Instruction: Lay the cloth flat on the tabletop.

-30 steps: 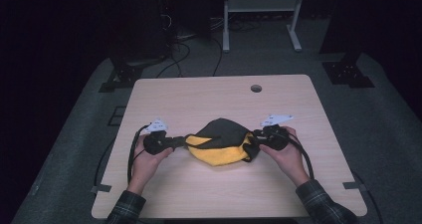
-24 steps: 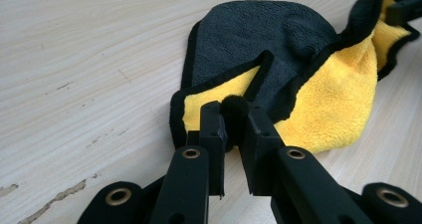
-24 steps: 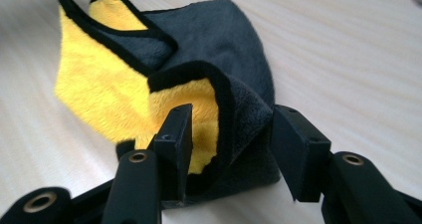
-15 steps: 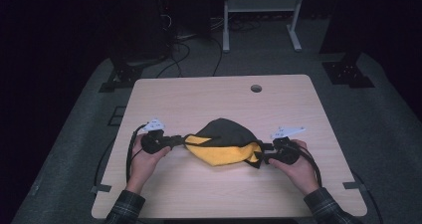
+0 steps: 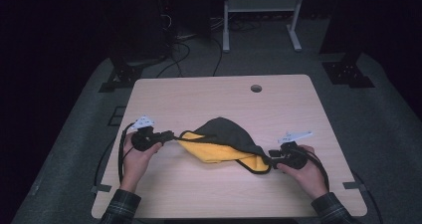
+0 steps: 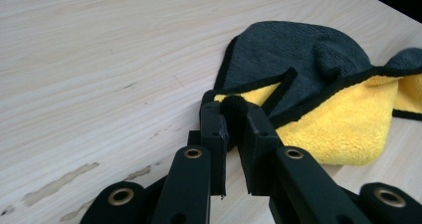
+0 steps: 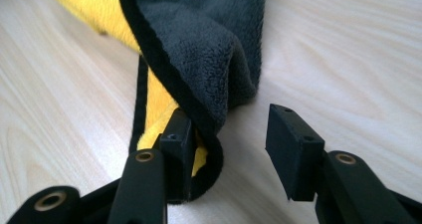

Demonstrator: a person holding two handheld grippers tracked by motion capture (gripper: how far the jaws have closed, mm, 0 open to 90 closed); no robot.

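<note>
A cloth, dark grey on one face and yellow on the other with black edging, lies in a loose heap at the middle of the wooden table. My left gripper is shut on the cloth's left corner. In the left gripper view the black hem is pinched between the jaws, with the cloth spread beyond. My right gripper is at the cloth's right corner. Its jaws have just been closing. The cloth drapes against one jaw, and the other pad stands apart from it.
A round cable hole sits near the table's far edge. Cables and black stand feet lie on the floor behind, by a white frame's legs. Both forearms come in over the near edge.
My right hand has moved right and toward the near edge, and the cloth's right corner has been drawn out with it. The left hand has stayed put, shut on its corner.
</note>
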